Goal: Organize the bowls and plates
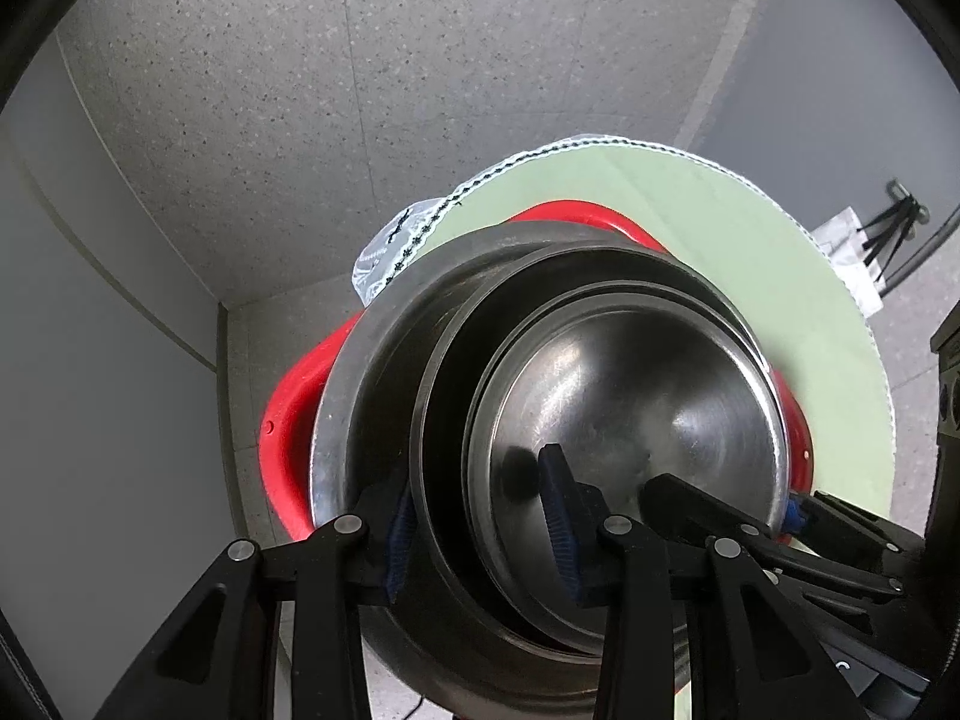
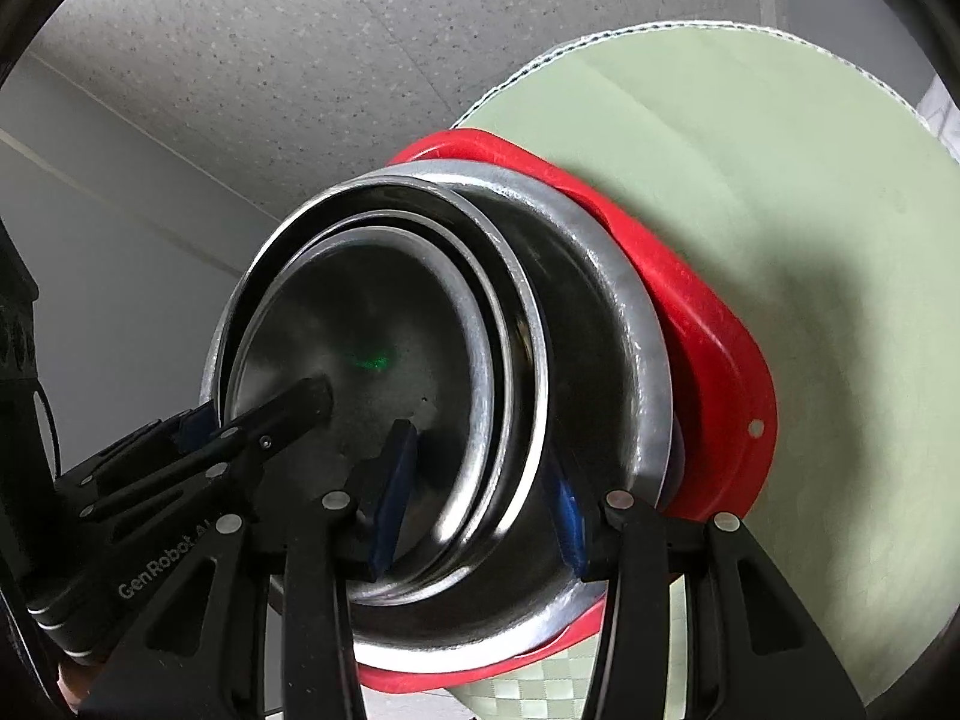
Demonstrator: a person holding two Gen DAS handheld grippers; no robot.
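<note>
— Nested steel bowls (image 1: 630, 408), three at least, stacked inside a red basin (image 1: 288, 438) on a round pale green counter (image 1: 750, 252).
— Seen from the right too: same steel bowls (image 2: 384, 348), same red basin (image 2: 708, 324), green counter (image 2: 780, 180) behind, speckled floor (image 2: 270, 60) beyond.
— Left hand-held gripper (image 1: 480, 516)?
— Clamped across the near bowl walls: one blue pad inside the innermost bowl, the other outside against the large bowl.
— Right hand-held gripper (image 2: 480, 492)?
— Likewise closed over the rims, one finger within the inner bowl, the other outside the big bowl's wall. Whether pressing hard, cannot tell.
— And the other tool in each view?
— Right hand-held gripper (image 1: 750, 516) at lower right, one finger inside the innermost bowl; left hand-held gripper (image 2: 252, 420) reaching in from lower left.
— Anything else?
— White lace trim (image 1: 414, 228) along the counter edge.
</note>
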